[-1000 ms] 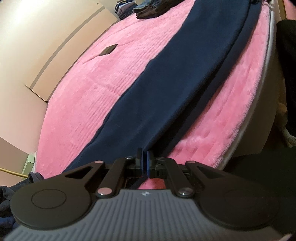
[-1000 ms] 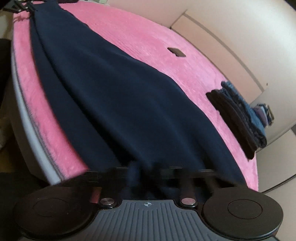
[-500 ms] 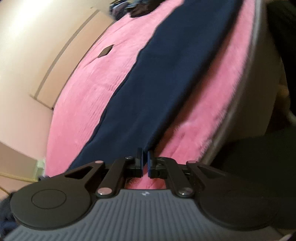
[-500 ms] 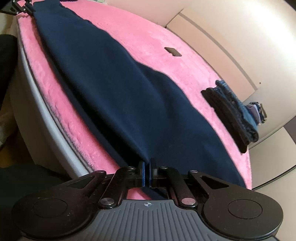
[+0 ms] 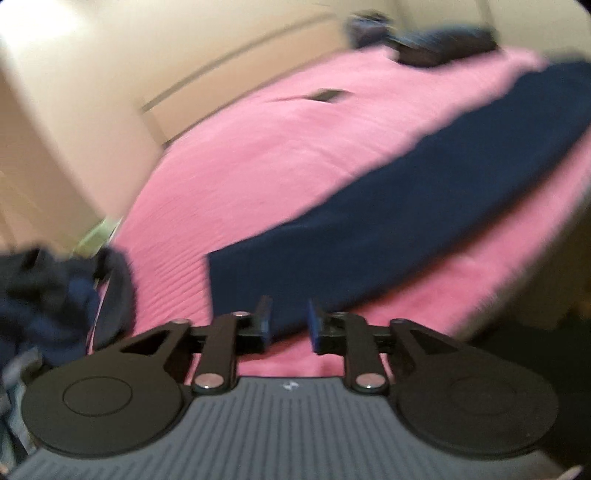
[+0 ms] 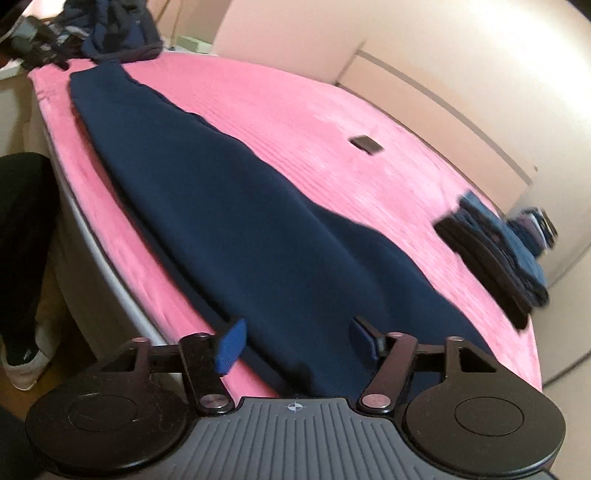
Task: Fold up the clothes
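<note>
A long navy garment (image 6: 236, 206) lies flat in a strip along the near edge of the pink bed (image 6: 332, 122). In the left wrist view, which is blurred, one end of the garment (image 5: 369, 229) lies just beyond my left gripper (image 5: 287, 325), which is open and empty. My right gripper (image 6: 295, 341) is wide open and empty, with the other end of the garment lying between and below its fingers.
A heap of dark unfolded clothes (image 5: 48, 295) sits at the bed's end, also in the right wrist view (image 6: 107, 33). A stack of folded clothes (image 6: 495, 254) lies at the other end. A small dark flat object (image 6: 365, 143) rests mid-bed. The person's leg (image 6: 22, 236) stands beside the bed.
Both grippers were shut on the garment's ends and have opened and let go. The garment now lies flat on the bed. The left gripper has swung left toward the clothes heap.
</note>
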Demonstrator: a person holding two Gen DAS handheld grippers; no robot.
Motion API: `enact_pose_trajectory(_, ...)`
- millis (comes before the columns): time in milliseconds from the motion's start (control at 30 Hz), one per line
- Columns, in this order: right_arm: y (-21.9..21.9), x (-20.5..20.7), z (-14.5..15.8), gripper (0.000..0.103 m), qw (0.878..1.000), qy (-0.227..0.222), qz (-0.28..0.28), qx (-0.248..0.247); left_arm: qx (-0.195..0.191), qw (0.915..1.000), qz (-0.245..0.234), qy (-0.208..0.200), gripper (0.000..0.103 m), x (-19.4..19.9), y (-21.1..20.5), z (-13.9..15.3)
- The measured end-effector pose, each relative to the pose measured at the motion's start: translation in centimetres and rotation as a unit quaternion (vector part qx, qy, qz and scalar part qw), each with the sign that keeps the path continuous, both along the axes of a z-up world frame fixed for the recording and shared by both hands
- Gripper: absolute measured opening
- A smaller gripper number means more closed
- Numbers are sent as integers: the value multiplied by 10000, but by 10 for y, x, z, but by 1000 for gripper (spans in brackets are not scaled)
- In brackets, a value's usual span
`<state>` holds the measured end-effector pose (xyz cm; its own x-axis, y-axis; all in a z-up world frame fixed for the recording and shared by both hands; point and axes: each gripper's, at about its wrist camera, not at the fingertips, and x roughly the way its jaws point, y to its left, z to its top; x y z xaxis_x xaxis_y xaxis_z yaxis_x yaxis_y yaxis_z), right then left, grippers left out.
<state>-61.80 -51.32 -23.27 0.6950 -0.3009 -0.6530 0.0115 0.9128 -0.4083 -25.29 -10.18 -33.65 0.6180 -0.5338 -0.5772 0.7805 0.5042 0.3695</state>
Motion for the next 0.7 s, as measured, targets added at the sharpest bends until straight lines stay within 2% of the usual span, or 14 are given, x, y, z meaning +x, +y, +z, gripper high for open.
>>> enact_pose_trajectory(133,11,31,0,66,9995,39,310,11,-543,9944,727,543,44,45,7,10)
enact_pose_trajectory(233,18,47,-3,66,9991,104,413,53,-789,9837,1086,1198,54,81,14,6)
enact_pose_trajectory(367,26,65,-12,66,9981,245,548,105,-1155,9614,1252,2161,53,120,18,-12)
enact_pose_trajectory(400,27,69,-14,66,9979,273,580,106,-1237,9565,1216,2345,50,125,19,-15)
enact_pose_trajectory(433,29,73,-14,66,9977,281,611,107,-1295,9525,1182,2489,41,128,20,-17)
enact_pose_trajectory(467,31,76,-14,66,9975,285,641,108,-1279,9533,1131,2490,35,127,21,-18)
enact_pose_trajectory(500,32,80,-15,66,9974,279,659,114,-1216,9572,1068,2399,20,124,21,-17)
enact_pose_trajectory(533,34,85,-15,66,9973,268,675,133,-1185,9634,910,2225,16,118,22,-14)
enact_pose_trajectory(600,36,95,-17,66,9968,268,734,157,-1235,9755,357,1786,13,100,28,-4)
enact_pose_trajectory(700,43,115,-22,66,9954,275,905,125,-1441,9786,-720,1281,13,66,45,10)
